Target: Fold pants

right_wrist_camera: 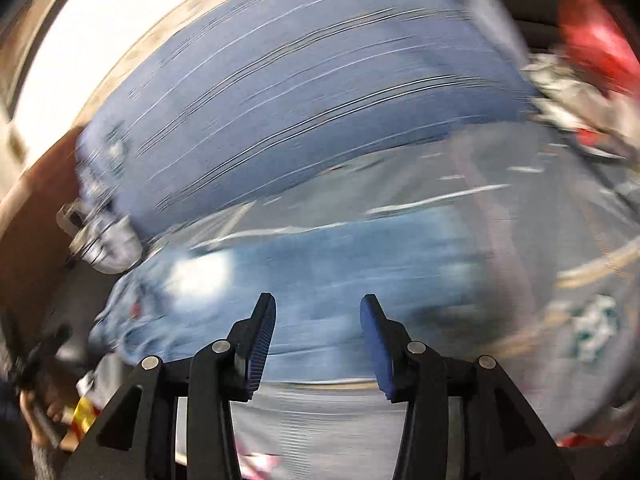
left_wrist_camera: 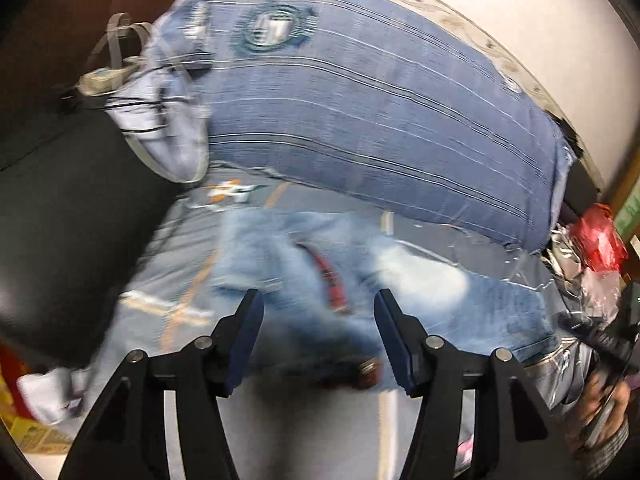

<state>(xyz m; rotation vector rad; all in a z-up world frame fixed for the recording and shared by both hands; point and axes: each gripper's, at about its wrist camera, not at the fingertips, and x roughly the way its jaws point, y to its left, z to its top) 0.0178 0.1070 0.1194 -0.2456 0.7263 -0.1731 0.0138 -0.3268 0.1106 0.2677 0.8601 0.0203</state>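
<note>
Light blue jeans [left_wrist_camera: 304, 272] with a red belt [left_wrist_camera: 330, 276] at the waist lie on a grey-blue bed sheet [left_wrist_camera: 192, 248]. My left gripper [left_wrist_camera: 318, 300] is open and empty, just above the waist end of the jeans. In the right wrist view the jeans [right_wrist_camera: 328, 264] stretch across the middle, blurred by motion. My right gripper [right_wrist_camera: 318, 304] is open and empty, held above the jeans' leg part.
A large blue striped pillow [left_wrist_camera: 380, 100] lies behind the jeans and also shows in the right wrist view [right_wrist_camera: 304, 92]. A grey strapped bag [left_wrist_camera: 116, 68] sits at its left end. Red and silver plastic bags [left_wrist_camera: 592, 248] lie at the right. A white wall [left_wrist_camera: 540, 20] is behind.
</note>
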